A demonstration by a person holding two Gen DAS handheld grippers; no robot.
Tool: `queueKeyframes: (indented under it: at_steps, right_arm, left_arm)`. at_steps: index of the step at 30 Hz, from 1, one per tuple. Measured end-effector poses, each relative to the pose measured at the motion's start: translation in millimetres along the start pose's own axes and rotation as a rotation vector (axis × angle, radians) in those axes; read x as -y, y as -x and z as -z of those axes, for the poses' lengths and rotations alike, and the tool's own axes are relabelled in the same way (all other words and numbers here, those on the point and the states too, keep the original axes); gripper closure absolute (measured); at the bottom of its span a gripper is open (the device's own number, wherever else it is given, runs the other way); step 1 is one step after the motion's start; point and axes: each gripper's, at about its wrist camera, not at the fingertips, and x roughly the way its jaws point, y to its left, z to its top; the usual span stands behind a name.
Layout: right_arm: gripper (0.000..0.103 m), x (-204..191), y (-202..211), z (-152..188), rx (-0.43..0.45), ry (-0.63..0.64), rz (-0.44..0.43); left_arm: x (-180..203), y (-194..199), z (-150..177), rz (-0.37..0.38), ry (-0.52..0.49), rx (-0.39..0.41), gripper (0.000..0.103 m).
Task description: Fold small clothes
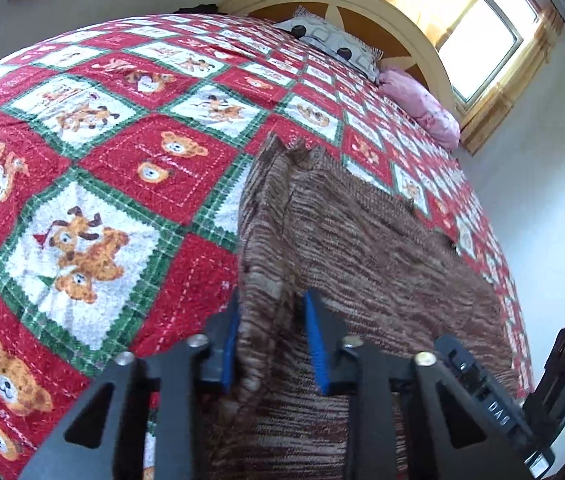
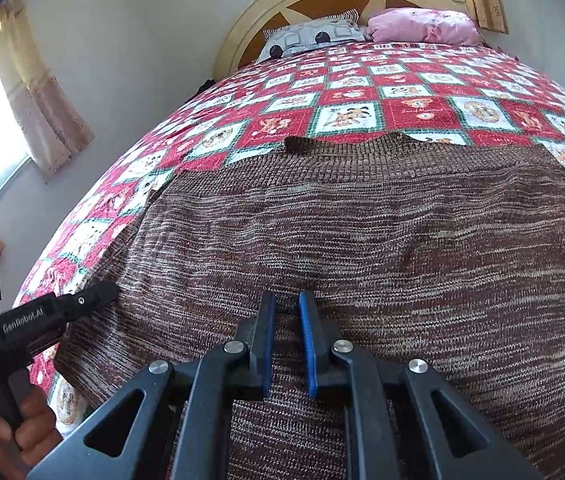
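Left wrist view: my left gripper (image 1: 272,344) points down at a bed covered by a red, white and green quilt (image 1: 94,184) printed with teddy bears. A brown and cream striped knit sweater (image 1: 370,248) lies on the quilt. Its left edge is bunched up into a ridge that runs between my two blue finger pads (image 1: 316,344), which stand narrow and pinch that fold. At the far right, part of my right gripper's black body (image 1: 478,388) shows beside the sweater.

Right wrist view: my right gripper (image 2: 287,340) sits low over the sweater (image 2: 362,220), which spreads wide and mostly flat across the near part of the quilt (image 2: 346,92). The blue pads (image 2: 307,340) are nearly together, with knit fabric in the slim gap; I cannot tell whether they actually grip it. At the left edge, a hand (image 2: 22,432) holds my left gripper (image 2: 98,292), its tip at the sweater's left border. Beyond, a patterned grey pillow (image 2: 310,36) and a pink pillow (image 2: 422,26) rest against a cream headboard (image 2: 242,28).
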Motion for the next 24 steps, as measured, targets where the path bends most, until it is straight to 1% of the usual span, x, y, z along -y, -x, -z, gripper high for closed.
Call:
queueKeyframes:
  at_steps: [1, 3, 8, 11, 13, 17, 19, 20, 21, 22, 23, 24]
  right_arm:
    - [0.091, -1.6, 1.2, 0.7, 0.004, 0.006, 0.006]
    - [0.091, -2.5, 1.5, 1.5, 0.008, 0.009, 0.010]
    - [0.091, 3.6, -1.5, 0.6, 0.009, -0.015, -0.016]
    - [0.090, 7.2, -2.0, -0.2, 0.006, -0.033, -0.036]
    - [0.090, 9.8, -1.9, -1.1, 0.002, -0.049, -0.053]
    - [0.090, 23.8, 5.4, -14.8, -0.024, -0.137, -0.124]
    - [0.090, 24.3, 15.6, -28.9, 0.003, -0.133, -0.172]
    - [0.089, 21.0, 21.7, -40.8, 0.017, -0.112, -0.210]
    - [0.085, 18.2, 24.7, -49.6, 0.021, -0.100, -0.237]
    - [0.069, 15.4, 26.5, -58.5, 0.020, -0.095, -0.273]
    - [0.058, 11.7, 25.8, -70.2, 0.011, -0.100, -0.333]
    - [0.039, 9.1, 23.8, -77.4, 0.003, -0.107, -0.371]
  left_arm:
    - [1.1, 1.3, -0.4, 0.009, -0.004, 0.001, 0.087]
    - [4.7, 2.4, -2.2, 0.004, -0.026, -0.001, 0.088]
    - [13.7, 6.4, -5.7, -0.007, -0.042, 0.007, 0.090]
    - [25.0, 14.8, -7.6, 0.020, -0.054, 0.023, 0.090]
    - [38.3, 20.1, -7.6, 0.035, -0.081, 0.039, 0.090]
    - [57.7, 24.2, -3.2, 0.039, -0.133, 0.064, 0.090]
    - [66.8, 23.0, 1.0, 0.038, -0.154, 0.077, 0.090]
    - [68.1, 22.0, 1.5, 0.038, -0.155, 0.078, 0.090]
    - [71.3, 19.5, 3.7, 0.040, -0.157, 0.078, 0.090]
    - [74.0, 17.6, 5.6, 0.039, -0.160, 0.079, 0.090]
    - [76.6, 16.5, 6.9, 0.039, -0.164, 0.080, 0.090]
    - [80.1, 15.6, 9.2, 0.037, -0.174, 0.083, 0.090]
